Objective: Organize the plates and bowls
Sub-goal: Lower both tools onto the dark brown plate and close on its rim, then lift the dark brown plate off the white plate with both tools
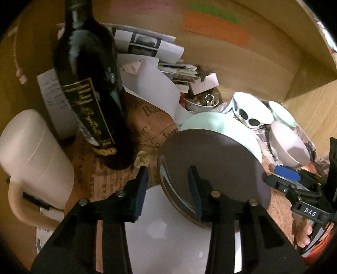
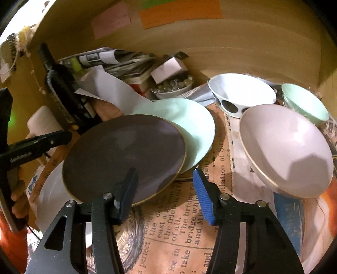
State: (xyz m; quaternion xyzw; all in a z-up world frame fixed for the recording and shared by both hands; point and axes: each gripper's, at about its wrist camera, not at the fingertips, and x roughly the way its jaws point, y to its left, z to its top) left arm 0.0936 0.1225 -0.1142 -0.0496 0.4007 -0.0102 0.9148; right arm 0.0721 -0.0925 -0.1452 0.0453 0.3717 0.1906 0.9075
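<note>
With both our left gripper and right gripper unclenched astride opposite rims of the dark plate overlapping the mint plate, we risk tipping it onto the near white plate

Place: a lived-in home corner
Surface: tabletop lined with old newsprint
Clutter: wine bottle, stacked papers
Walls: wooden panels bearing coloured sticky notes
Crockery: plates, bowls

Tall bottle blocking left, paper clutter behind plates, open newsprint mat in front
</note>
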